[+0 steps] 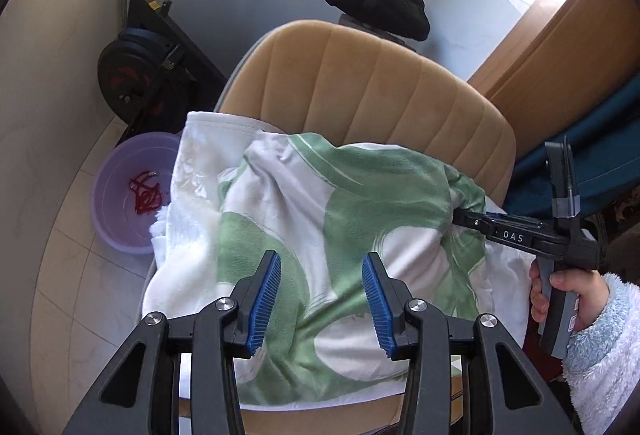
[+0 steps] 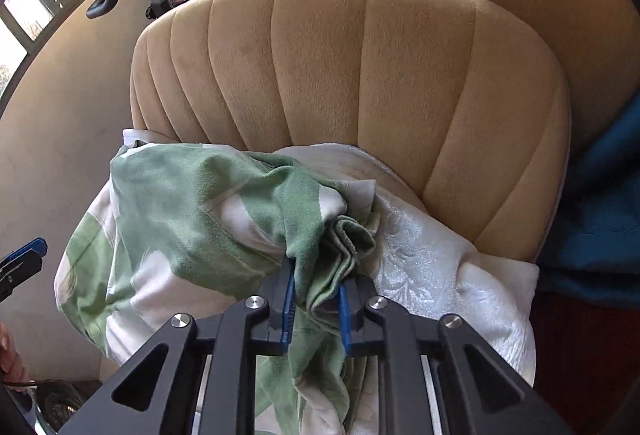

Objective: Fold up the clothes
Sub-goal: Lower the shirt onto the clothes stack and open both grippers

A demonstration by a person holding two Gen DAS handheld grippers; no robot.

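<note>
Right tool (image 2: 316,299) pinches green cloth (image 2: 192,211) bunch mid-frame; left tool (image 1: 322,299) half-open, empty, hovering w/ cloth directly below.

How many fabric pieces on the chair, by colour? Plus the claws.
Green-and-white patterned cloth: 1, bunched edge pinched in the right claw
White plush cloth underneath: 1
Claws: 2, the left claw open above the patterned cloth, holding nothing
Total: 2 fabric pieces, 2 claws, all at the tan chair
</note>
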